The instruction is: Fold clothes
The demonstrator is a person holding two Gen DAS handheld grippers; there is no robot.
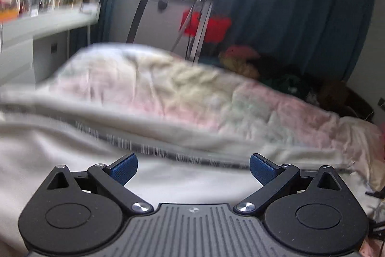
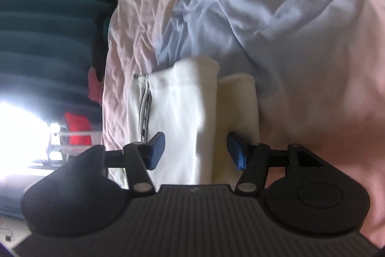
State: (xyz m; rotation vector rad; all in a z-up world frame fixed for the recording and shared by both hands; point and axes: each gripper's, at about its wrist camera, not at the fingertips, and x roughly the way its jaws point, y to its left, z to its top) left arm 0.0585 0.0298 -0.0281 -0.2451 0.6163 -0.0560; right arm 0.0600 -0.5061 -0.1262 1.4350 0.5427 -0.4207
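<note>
A white garment (image 2: 182, 112) with a zipper (image 2: 144, 107) lies folded on the bed, with a second cream fold (image 2: 238, 103) beside it. My right gripper (image 2: 196, 151) is open just above it, the cloth showing between its blue pads (image 2: 156, 151) without being pinched. In the left wrist view the same white cloth (image 1: 48, 160) with its zipper line (image 1: 156, 152) spreads under my left gripper (image 1: 193, 169), which is open and holds nothing. The left view is motion-blurred.
A pastel quilt (image 1: 168, 88) covers the bed. Dark clothes and a stuffed toy (image 1: 276, 74) pile at the far side. A white desk (image 1: 36, 30) stands left, teal curtains (image 1: 300, 11) behind, with a red item (image 1: 211, 28) on a stand.
</note>
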